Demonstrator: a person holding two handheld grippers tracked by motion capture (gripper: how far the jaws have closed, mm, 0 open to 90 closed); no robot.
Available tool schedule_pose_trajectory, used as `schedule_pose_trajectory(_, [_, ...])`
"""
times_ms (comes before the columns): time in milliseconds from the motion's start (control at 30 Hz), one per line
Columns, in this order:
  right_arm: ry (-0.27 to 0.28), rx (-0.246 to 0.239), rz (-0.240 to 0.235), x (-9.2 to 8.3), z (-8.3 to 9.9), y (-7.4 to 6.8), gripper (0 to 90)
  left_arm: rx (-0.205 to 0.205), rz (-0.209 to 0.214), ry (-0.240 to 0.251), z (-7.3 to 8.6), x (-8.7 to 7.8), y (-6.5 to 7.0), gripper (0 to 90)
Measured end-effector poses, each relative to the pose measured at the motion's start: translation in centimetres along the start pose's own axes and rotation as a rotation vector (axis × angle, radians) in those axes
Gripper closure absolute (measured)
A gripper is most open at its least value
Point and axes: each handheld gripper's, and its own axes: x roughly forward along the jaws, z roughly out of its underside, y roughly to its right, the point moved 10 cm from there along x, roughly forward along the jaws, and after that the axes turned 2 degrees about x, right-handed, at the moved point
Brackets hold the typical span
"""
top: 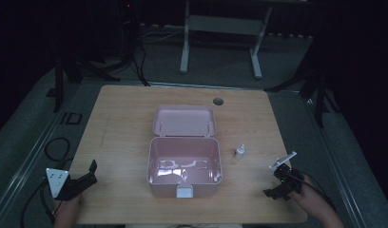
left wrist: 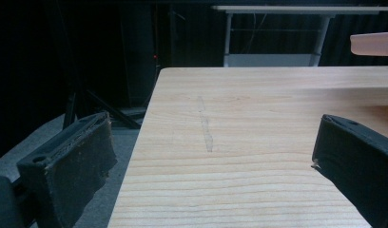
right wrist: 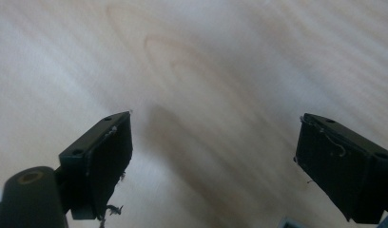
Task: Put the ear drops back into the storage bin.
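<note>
Two grippers gape empty: left gripper point(top: 90, 172) at eight o'clock of the pink box point(top: 184, 166), right gripper point(top: 277, 187) at four o'clock, near the dropper bottle point(top: 239, 151).

A pale pink plastic box point(top: 184, 171) sits with its matching pink lid point(top: 184, 120) open; a small white latch point(top: 185, 192) marks its front wall. The tabletop point(top: 121, 133) is light wood with fine straight grain and a dark round hole point(top: 218, 101) near its far edge. A small white dropper bottle point(top: 239, 152) stands on it. The left gripper point(top: 85, 178) is black with a grey plate; the right gripper point(top: 283, 183) is black too.
</note>
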Motion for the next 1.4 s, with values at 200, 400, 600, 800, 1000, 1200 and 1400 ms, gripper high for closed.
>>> schedule_pose_trajectory(200, [-0.167,-0.049,-0.013,0.0,0.7,-0.6,11.7,-0.002,0.002,0.0,0.0,0.0,0.0,0.5])
schedule_pose_trajectory(400, [-0.318,-0.1,-0.003,-0.5,1.1,-0.7,12.6,-0.001,0.002,-0.001,0.0,0.0,0.0,0.5])
schedule_pose_trajectory(600, [-0.38,-0.122,-0.013,-0.8,0.7,-0.8,13.1,-0.002,0.002,-0.001,0.0,0.0,0.0,0.5])
schedule_pose_trajectory(800, [-0.385,-0.136,-0.028,-0.9,-0.3,-0.7,12.8,-0.002,0.003,0.0,0.0,0.0,0.0,0.5])
schedule_pose_trajectory(1000, [-0.396,-0.133,-0.044,-0.9,-1.6,-0.5,13.1,0.0,0.004,-0.001,0.0,0.0,0.0,0.5])
schedule_pose_trajectory(1200, [-0.399,-0.142,-0.043,-0.5,-2.5,-0.2,15.0,0.0,0.004,-0.001,0.0,0.0,0.0,0.5])
schedule_pose_trajectory(1400, [-0.409,-0.146,-0.055,0.0,-3.7,-0.2,18.6,-0.001,0.006,-0.001,0.0,0.0,0.0,0.5])
